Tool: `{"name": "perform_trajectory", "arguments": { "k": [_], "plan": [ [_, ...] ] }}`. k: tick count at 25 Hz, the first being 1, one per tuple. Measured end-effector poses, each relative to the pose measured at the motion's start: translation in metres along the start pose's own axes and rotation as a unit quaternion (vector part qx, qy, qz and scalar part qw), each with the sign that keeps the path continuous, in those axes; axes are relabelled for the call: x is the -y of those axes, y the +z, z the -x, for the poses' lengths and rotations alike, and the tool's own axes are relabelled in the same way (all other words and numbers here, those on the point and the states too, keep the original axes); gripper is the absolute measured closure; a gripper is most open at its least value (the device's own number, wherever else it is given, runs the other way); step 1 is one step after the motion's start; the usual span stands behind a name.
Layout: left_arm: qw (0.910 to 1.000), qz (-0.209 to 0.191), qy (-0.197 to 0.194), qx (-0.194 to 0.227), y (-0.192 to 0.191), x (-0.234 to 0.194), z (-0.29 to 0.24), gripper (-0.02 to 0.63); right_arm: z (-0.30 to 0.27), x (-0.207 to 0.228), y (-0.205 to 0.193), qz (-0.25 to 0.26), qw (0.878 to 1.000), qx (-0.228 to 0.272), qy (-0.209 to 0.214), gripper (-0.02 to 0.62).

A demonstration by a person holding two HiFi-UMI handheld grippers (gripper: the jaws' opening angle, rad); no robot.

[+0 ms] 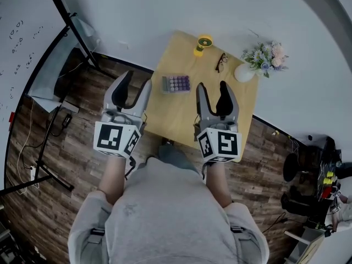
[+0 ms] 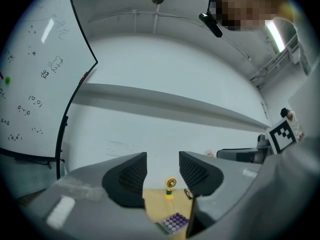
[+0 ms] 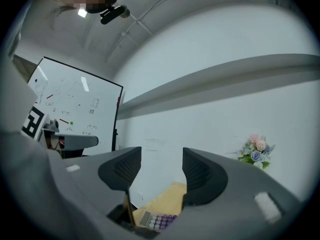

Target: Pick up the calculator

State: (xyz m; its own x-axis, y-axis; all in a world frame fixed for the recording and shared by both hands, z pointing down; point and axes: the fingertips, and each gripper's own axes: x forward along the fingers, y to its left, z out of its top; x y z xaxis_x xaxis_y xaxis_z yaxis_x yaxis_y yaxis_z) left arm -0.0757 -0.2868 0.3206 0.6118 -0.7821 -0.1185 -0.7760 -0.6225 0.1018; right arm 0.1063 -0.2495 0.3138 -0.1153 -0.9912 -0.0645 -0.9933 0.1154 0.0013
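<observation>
Both my left tongs (image 1: pixel 136 82) and right tongs (image 1: pixel 212 87) hang wide and empty short of the calculator (image 1: pixel 176 83); a shallow grab could skid it across the tabletop (image 1: pixel 181 117).

Office or lab, judging by the whiteboard (image 2: pixel 35 84).

Head view: from over the person's head, steeply down, high above the desk (image 1: pixel 176 117).
Left gripper view: from behind the left gripper (image 2: pixel 163 166), about level, toward the wall; desk low and far, whiteboard (image 2: pixel 35 84) at left.
Right gripper view: likewise along the right gripper (image 3: pixel 162 160); flowers (image 3: pixel 256 151) at right.
Shared: desk and calculator (image 1: pixel 176 83) in all three; fan (image 1: pixel 203 44) in head and left gripper views.
</observation>
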Motion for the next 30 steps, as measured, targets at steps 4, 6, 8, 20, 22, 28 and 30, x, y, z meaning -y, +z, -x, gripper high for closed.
{"name": "perform_trajectory", "arguments": {
  "k": [4, 6, 8, 20, 22, 28, 30],
  "plan": [
    [0.9999, -0.001, 0.011, 0.004, 0.002, -0.007, -0.020, 0.408, -0.024, 0.011, 0.001, -0.004, 1.000, -0.005, 0.013, 0.347],
    [0.9998, -0.002, 0.017, 0.005, 0.001, -0.010, -0.030, 0.408, -0.036, 0.018, 0.000, -0.007, 1.000, -0.008, 0.020, 0.347],
    [0.9997, -0.002, 0.024, 0.003, 0.000, -0.015, -0.039, 0.408, -0.048, 0.022, -0.002, -0.007, 1.000, -0.012, 0.027, 0.347],
    [0.9958, 0.010, 0.054, -0.074, -0.054, -0.031, -0.095, 0.408, -0.117, 0.048, -0.070, -0.087, 0.984, -0.124, 0.098, 0.348],
    [0.9932, 0.017, 0.058, -0.100, -0.074, -0.033, -0.101, 0.408, -0.123, 0.050, -0.092, -0.103, 0.977, -0.154, 0.106, 0.347],
    [0.9802, 0.051, 0.064, -0.180, -0.139, -0.029, -0.108, 0.408, -0.127, 0.056, -0.153, -0.139, 0.955, -0.233, 0.122, 0.344],
    [0.9750, 0.068, 0.066, -0.201, -0.160, -0.031, -0.109, 0.408, -0.129, 0.056, -0.172, -0.148, 0.948, -0.252, 0.122, 0.344]
  ]
}}
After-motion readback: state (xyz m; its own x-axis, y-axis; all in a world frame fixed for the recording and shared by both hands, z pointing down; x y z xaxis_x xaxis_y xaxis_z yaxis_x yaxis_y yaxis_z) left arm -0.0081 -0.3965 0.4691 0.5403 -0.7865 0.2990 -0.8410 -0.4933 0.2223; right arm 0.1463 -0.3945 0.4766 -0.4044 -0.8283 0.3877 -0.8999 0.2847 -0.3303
